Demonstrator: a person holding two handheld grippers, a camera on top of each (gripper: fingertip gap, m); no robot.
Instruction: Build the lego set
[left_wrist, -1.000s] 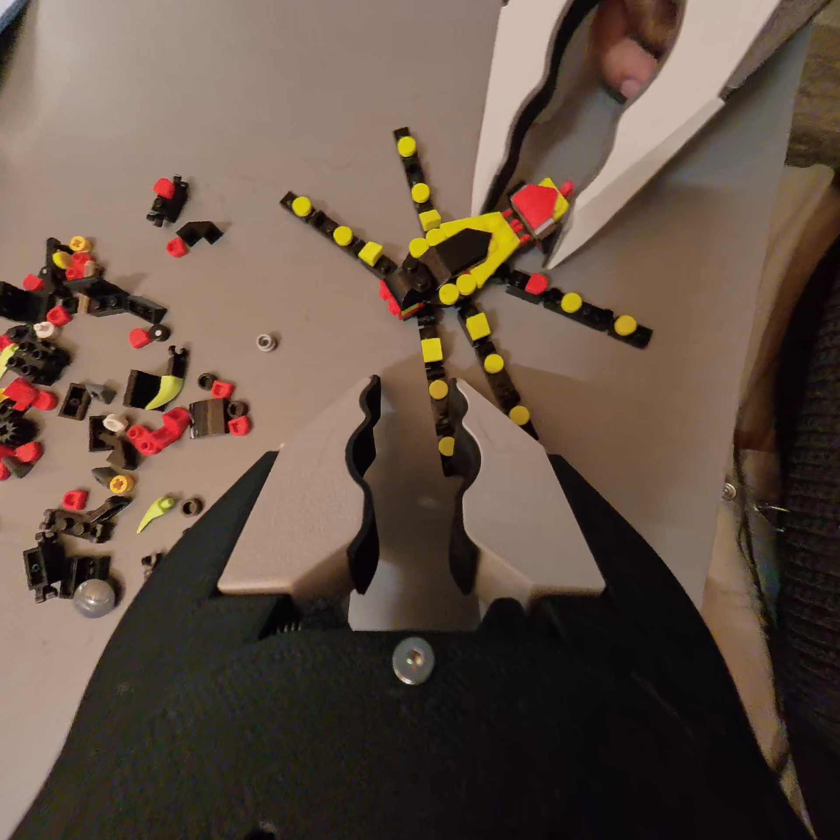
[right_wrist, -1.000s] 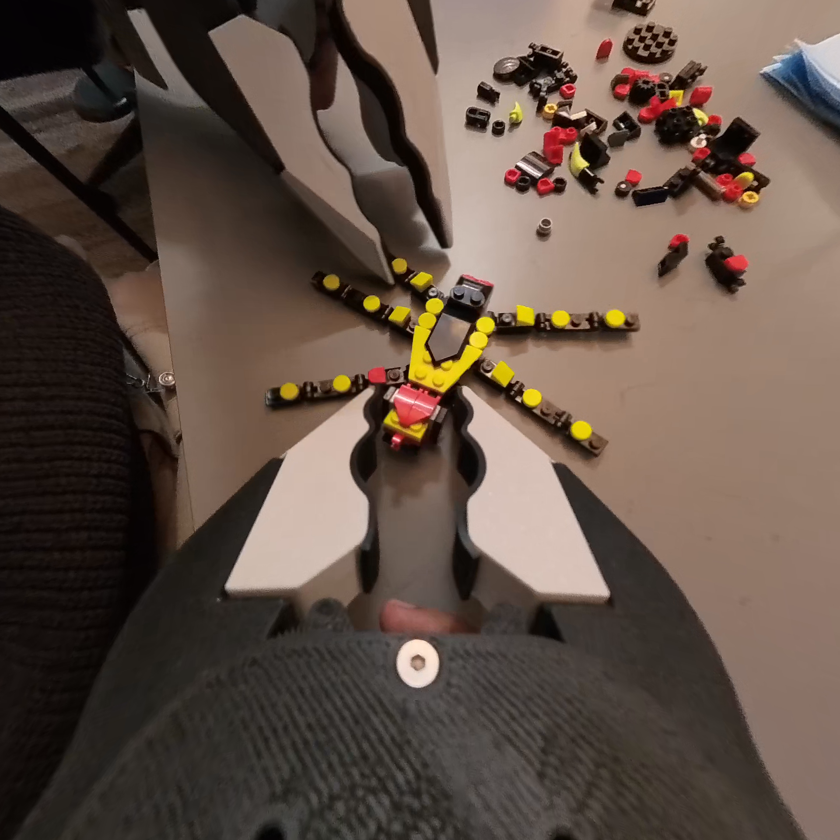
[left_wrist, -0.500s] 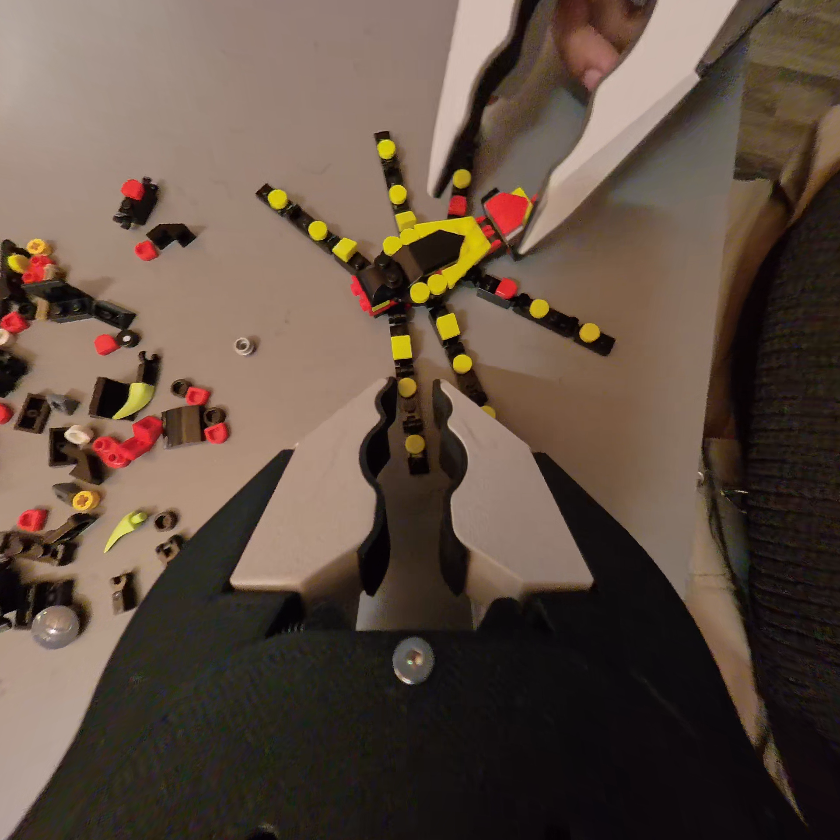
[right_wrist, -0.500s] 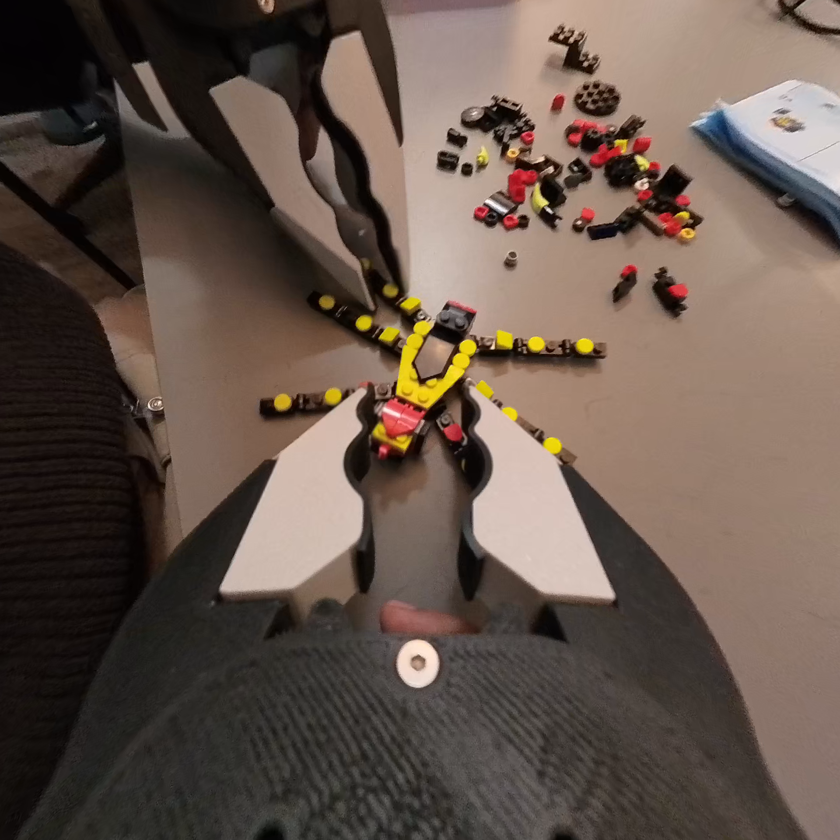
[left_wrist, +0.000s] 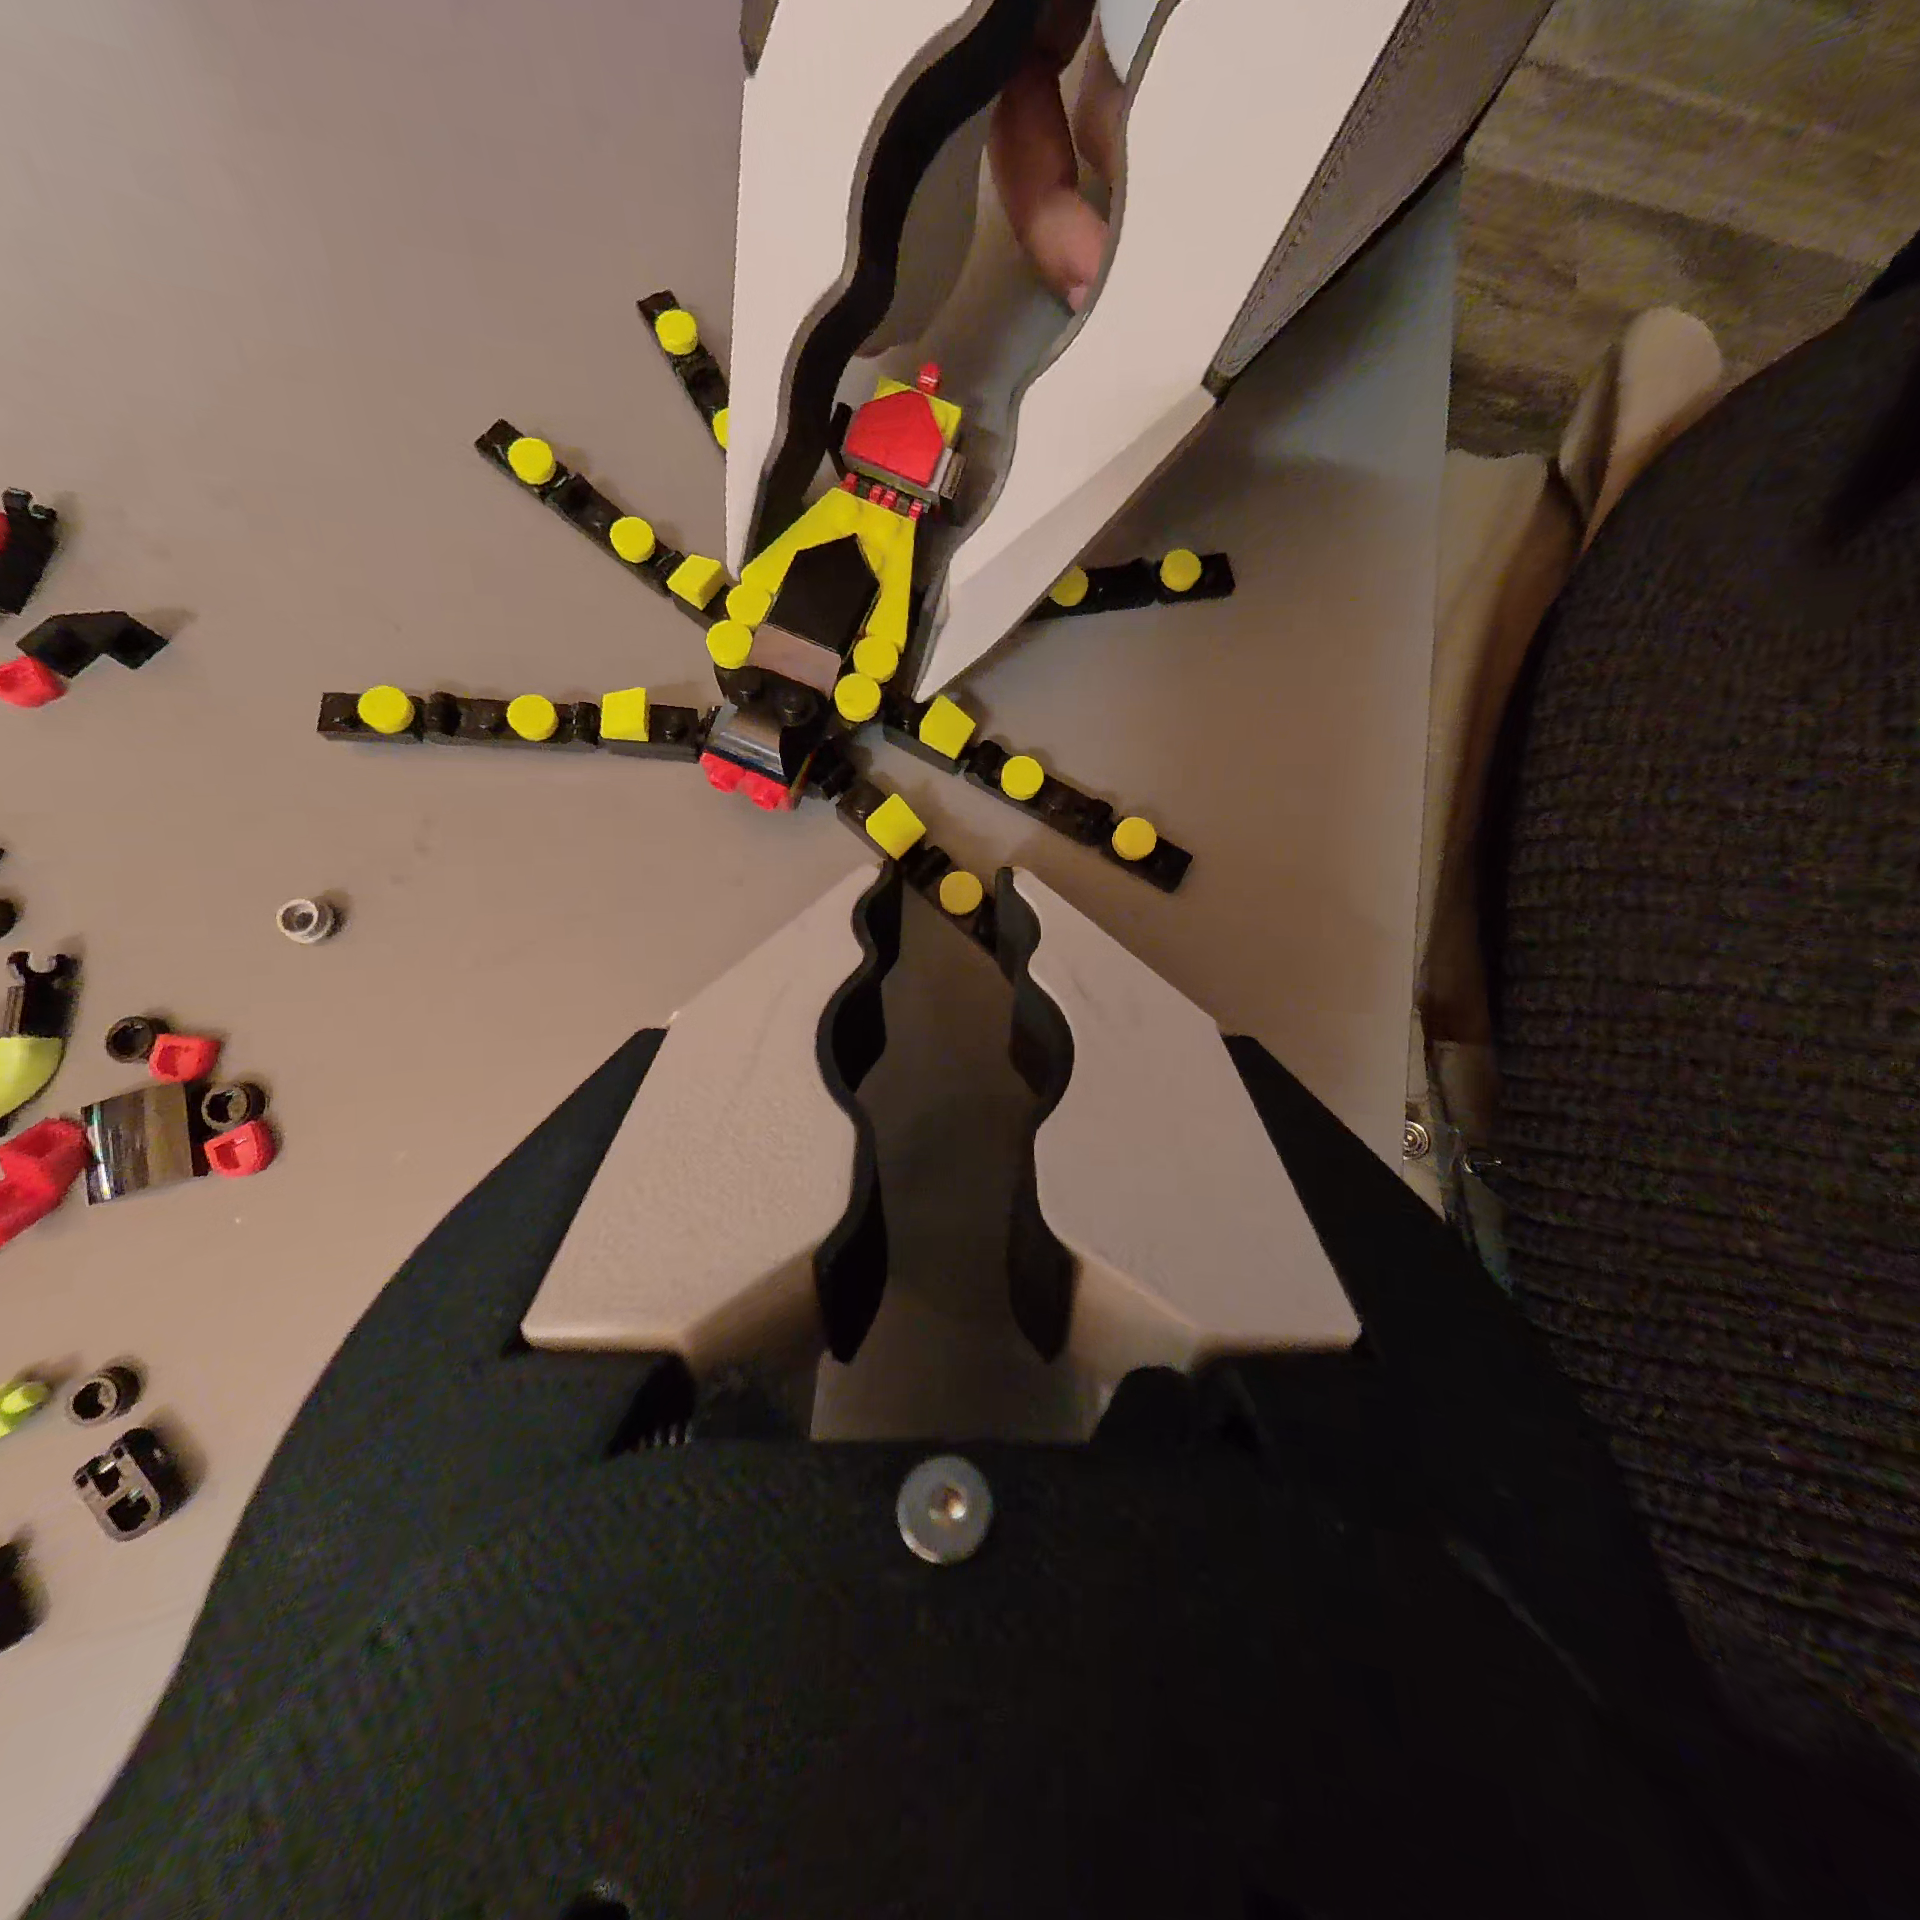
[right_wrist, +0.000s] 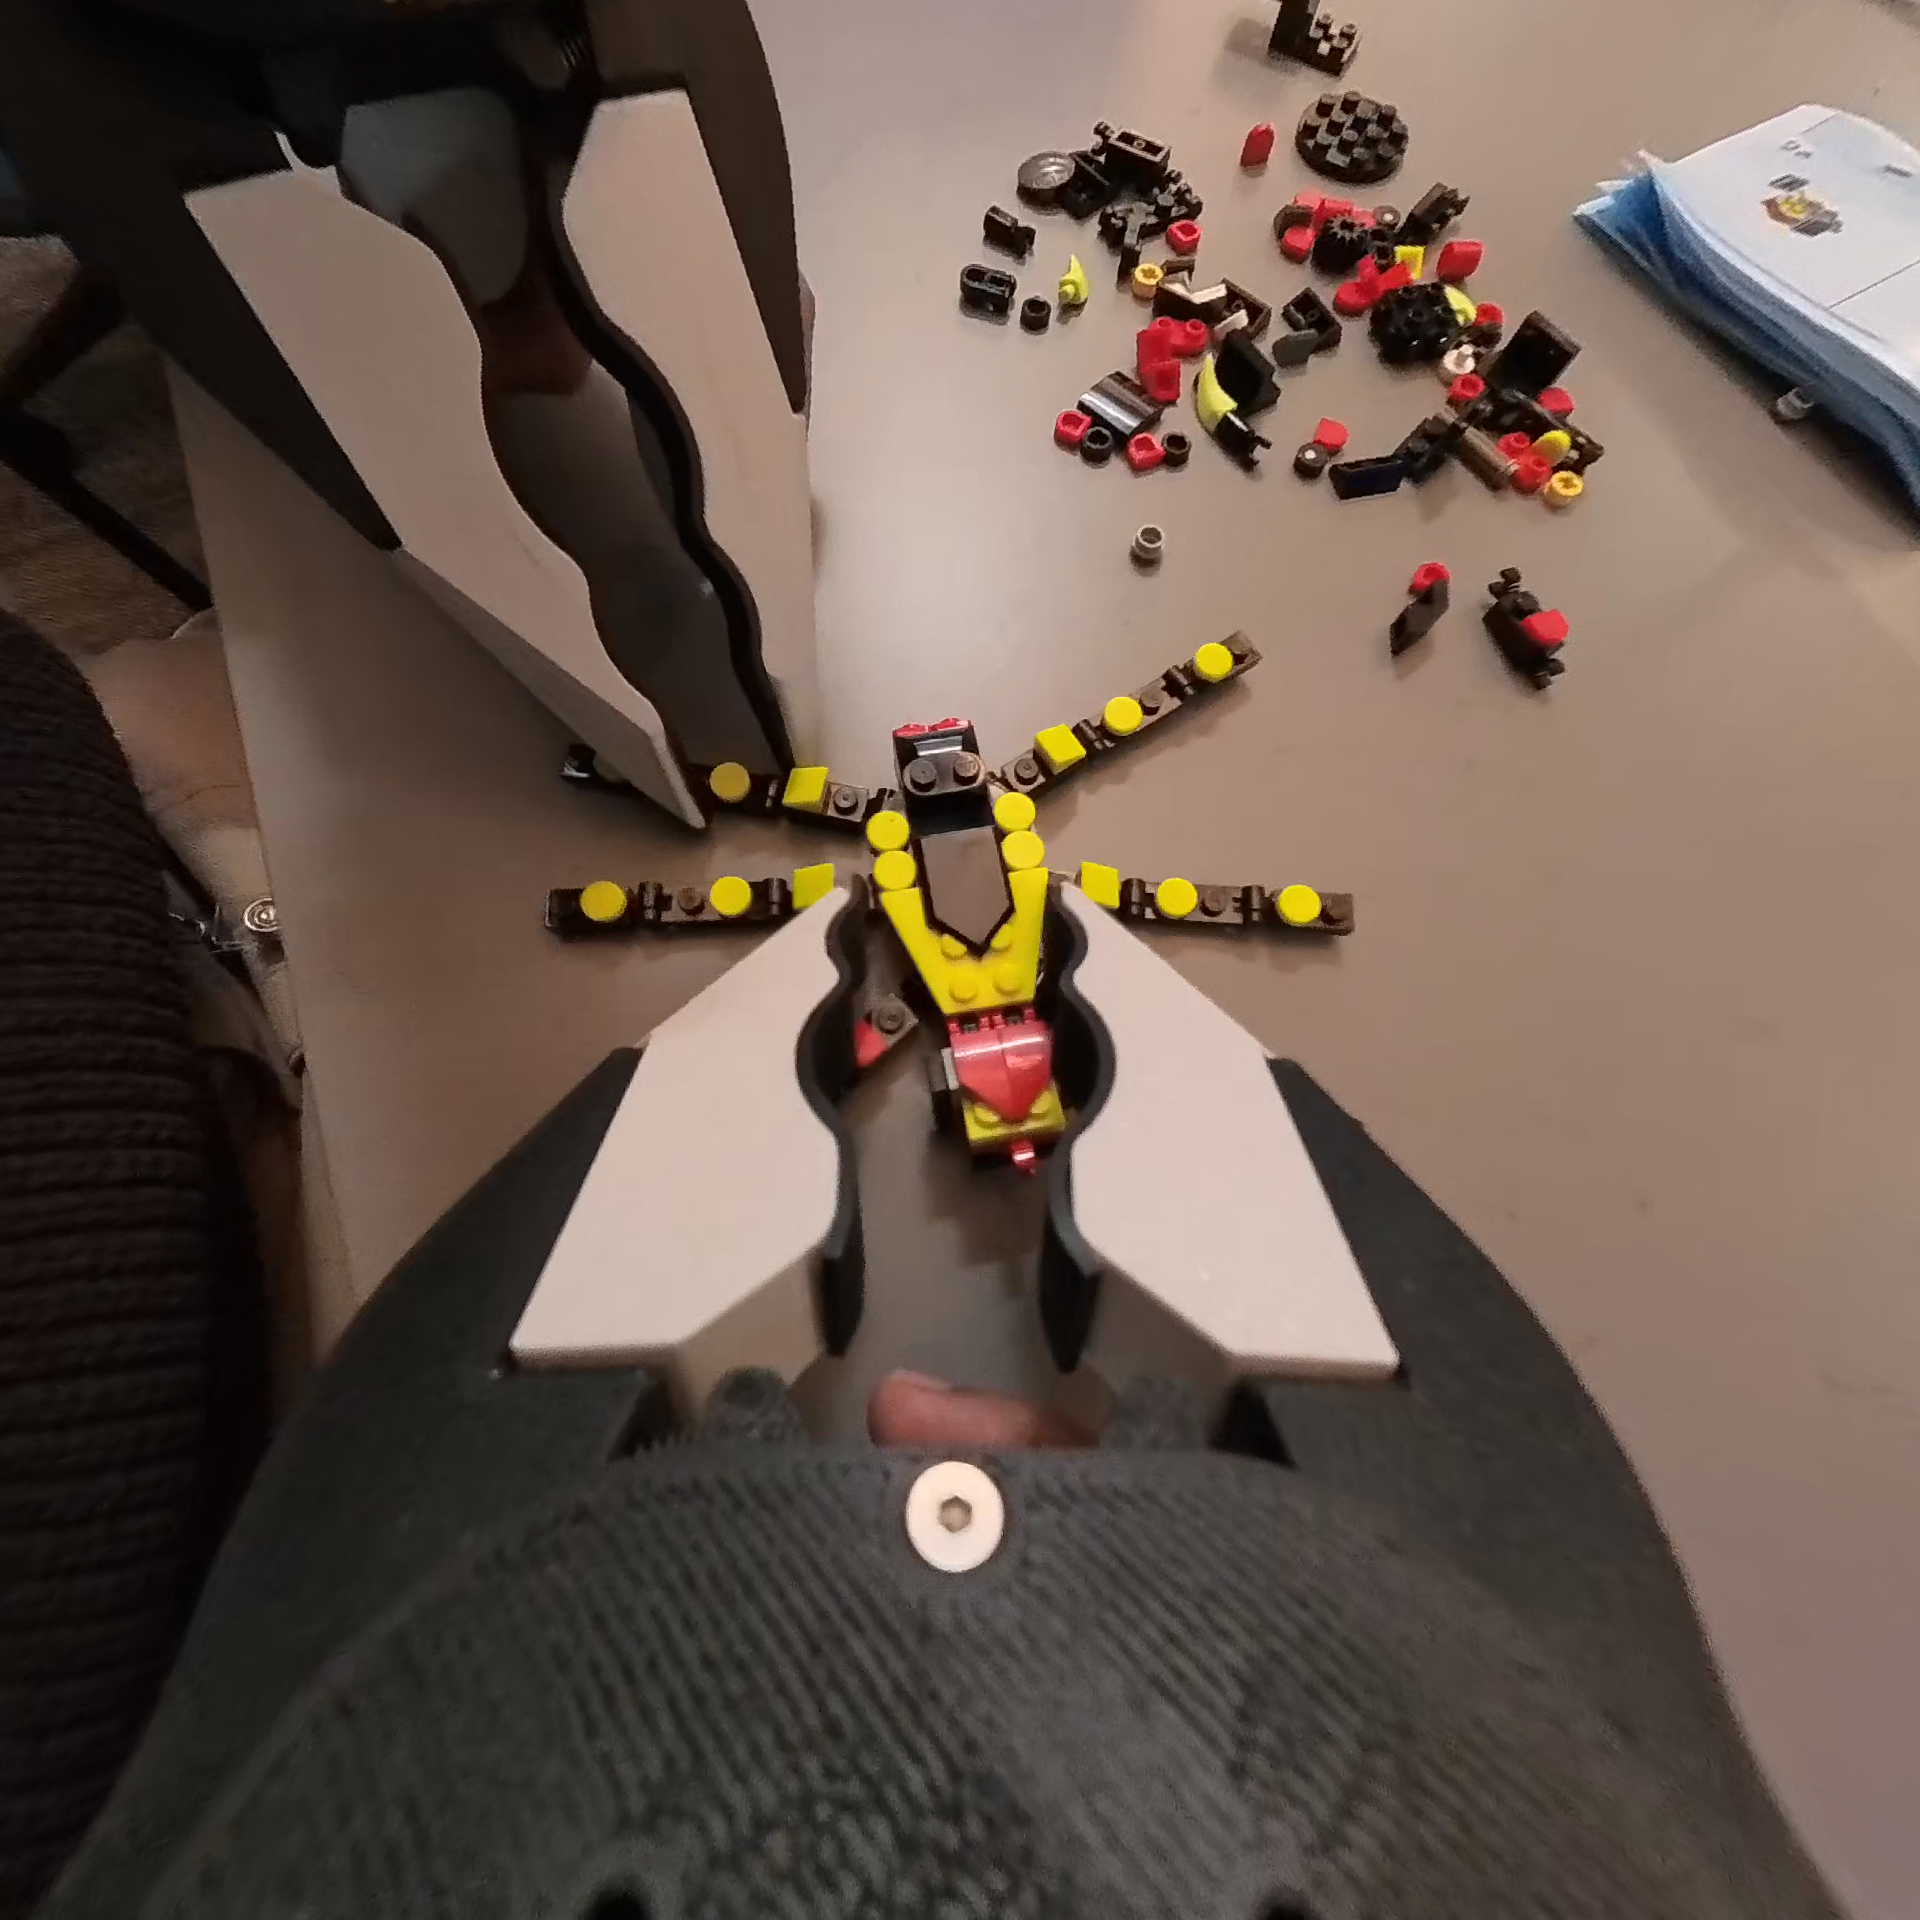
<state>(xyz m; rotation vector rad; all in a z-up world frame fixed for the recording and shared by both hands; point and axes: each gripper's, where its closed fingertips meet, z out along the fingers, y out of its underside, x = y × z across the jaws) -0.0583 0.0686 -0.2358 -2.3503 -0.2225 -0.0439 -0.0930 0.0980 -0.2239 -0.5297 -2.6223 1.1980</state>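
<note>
A Lego spider (left_wrist: 821, 603) lies flat on the grey table, with a yellow and black body, a red and yellow rear and black legs with yellow studs. My right gripper (right_wrist: 954, 906) is open and straddles the body (right_wrist: 971, 883), one finger close along each side, with the rear deep between them. It also shows in the left wrist view (left_wrist: 836, 623). My left gripper (left_wrist: 948, 878) is open with a narrow gap, and its tips straddle one leg (left_wrist: 904, 831). It shows in the right wrist view (right_wrist: 740, 784), standing on that leg.
Loose red, black and yellow pieces (right_wrist: 1299, 312) lie scattered beyond the spider and show at the left in the left wrist view (left_wrist: 156, 1122). A small grey stud (right_wrist: 1146, 542) lies alone. A blue and white booklet (right_wrist: 1787, 239) is far right. The table edge (left_wrist: 1434, 727) borders a dark knit garment (left_wrist: 1714, 935). The gap from one gripper's tips to the other's is roughly 5 centimeters. Between my right fingertips and the small grey stud (right_wrist: 1146, 542) there is roughly 10 centimeters. Seen from the left wrist view (left_wrist: 299, 938) as well.
The spider has turned and slid deeper between my right gripper's fingers, and its legs have swung. My left gripper's gap has narrowed around one leg. The right gripper's gap widened briefly, then narrowed again.
</note>
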